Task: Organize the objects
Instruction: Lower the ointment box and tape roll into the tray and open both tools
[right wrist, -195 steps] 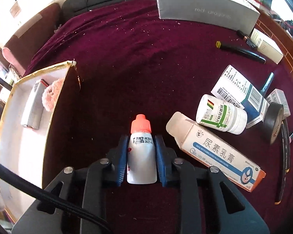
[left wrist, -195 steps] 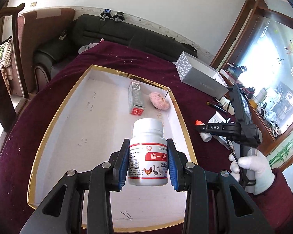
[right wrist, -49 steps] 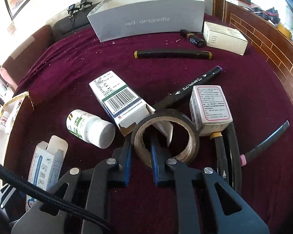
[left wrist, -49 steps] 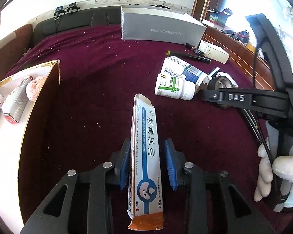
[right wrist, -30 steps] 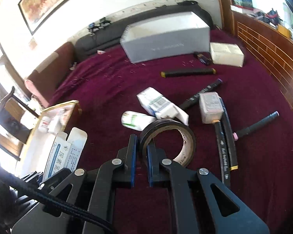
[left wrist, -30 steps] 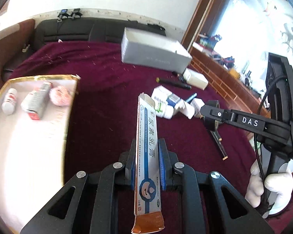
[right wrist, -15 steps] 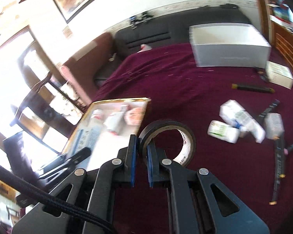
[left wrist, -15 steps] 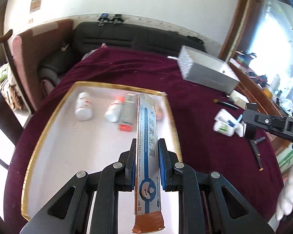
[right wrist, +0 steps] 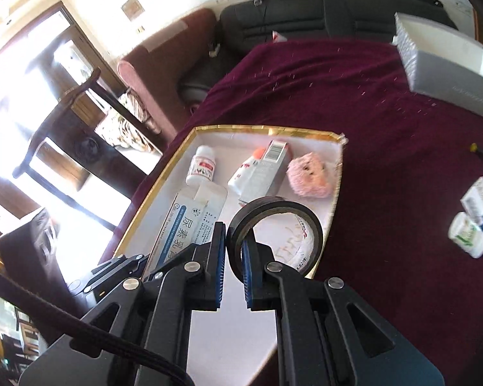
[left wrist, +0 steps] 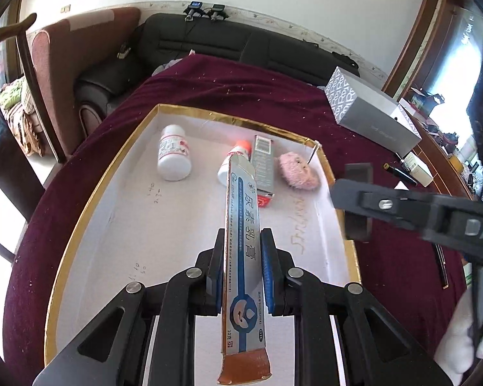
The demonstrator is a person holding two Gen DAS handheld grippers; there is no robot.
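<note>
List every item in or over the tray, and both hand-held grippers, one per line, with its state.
Left hand-held gripper: shut on the ointment box.
Ointment box: held over the tray, end flap open.
Right hand-held gripper: shut on the tape roll.
Tape roll: held by its rim over the tray.
Tray: open.
White bottle: lying, capped.
Dropper bottle: lying, capped.
Grey carton: lying flat.
Pink puff: resting in tray.

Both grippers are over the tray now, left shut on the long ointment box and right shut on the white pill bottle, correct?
Not quite. The right gripper is shut on the roll of black tape, as the right wrist view shows; a white pill bottle already lies in the tray. The rest holds: the left gripper is shut on the long ointment box over the tray.
</note>
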